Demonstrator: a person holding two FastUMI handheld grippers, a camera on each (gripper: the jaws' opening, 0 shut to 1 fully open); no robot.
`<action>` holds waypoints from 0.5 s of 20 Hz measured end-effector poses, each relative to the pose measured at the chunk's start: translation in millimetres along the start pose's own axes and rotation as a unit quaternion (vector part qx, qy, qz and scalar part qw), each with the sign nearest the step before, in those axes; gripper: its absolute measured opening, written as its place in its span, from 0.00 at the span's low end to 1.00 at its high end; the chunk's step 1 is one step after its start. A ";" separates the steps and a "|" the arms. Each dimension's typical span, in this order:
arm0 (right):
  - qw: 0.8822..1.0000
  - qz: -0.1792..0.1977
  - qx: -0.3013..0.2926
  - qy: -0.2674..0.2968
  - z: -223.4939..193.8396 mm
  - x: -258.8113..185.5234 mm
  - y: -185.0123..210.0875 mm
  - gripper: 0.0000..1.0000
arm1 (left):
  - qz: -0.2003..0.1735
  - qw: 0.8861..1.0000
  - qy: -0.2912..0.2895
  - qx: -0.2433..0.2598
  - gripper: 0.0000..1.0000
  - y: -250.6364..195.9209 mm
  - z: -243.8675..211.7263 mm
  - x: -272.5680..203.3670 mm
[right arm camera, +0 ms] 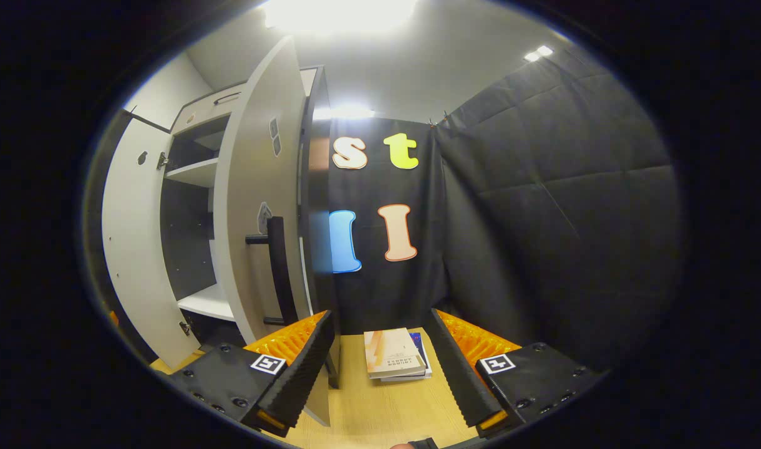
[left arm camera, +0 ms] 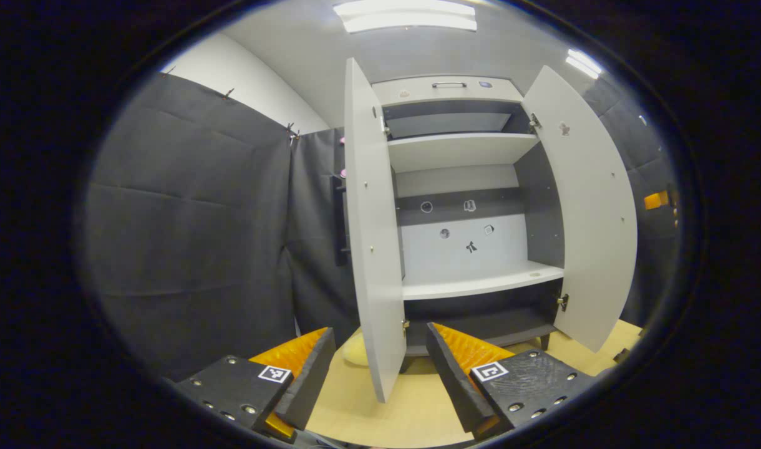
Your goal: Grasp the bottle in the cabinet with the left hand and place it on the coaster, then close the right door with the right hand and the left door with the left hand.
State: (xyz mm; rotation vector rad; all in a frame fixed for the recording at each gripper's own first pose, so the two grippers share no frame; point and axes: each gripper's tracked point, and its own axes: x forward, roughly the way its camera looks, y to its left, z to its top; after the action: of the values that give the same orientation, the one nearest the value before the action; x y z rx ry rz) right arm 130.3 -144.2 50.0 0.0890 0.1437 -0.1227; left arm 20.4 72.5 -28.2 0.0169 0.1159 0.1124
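The white cabinet (left arm camera: 461,149) stands on the wooden table with both doors swung open. In the left gripper view, the left door (left arm camera: 371,237) faces me edge-on and the right door (left arm camera: 589,206) hangs wide. My left gripper (left arm camera: 380,330) is open, with the left door's lower edge in the gap between its fingers, neither finger pressing on it. In the right gripper view, the right door (right arm camera: 256,187) shows its outer face and black bar handle (right arm camera: 279,268). My right gripper (right arm camera: 382,313) is open just right of that door, holding nothing.
A pale yellow rounded thing (left arm camera: 354,349) lies on the table (left arm camera: 418,405) behind the left door; what it is I cannot tell. Two stacked books (right arm camera: 393,352) lie on the table ahead of the right gripper. Black cloth walls close in on both sides.
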 end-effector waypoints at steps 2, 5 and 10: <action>1.000 -0.005 0.000 0.004 1.7 9.9 3.7 0.97 | 0.011 1.000 -0.001 0.000 0.90 16.9 -0.5 0.0; 1.000 -0.014 -0.011 0.002 3.5 19.3 9.4 0.94 | 0.026 1.000 0.002 -0.012 0.90 42.0 -5.4 -0.4; 1.000 -0.011 -0.014 0.000 7.4 25.8 29.2 0.97 | 0.039 0.999 0.007 -0.012 0.89 71.6 -11.2 5.8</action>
State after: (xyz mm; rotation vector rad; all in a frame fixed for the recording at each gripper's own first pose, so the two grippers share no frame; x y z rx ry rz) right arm 160.5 -119.1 55.8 0.0591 0.1462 -0.1434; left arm 16.9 144.4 -38.3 -0.0028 0.1276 0.1909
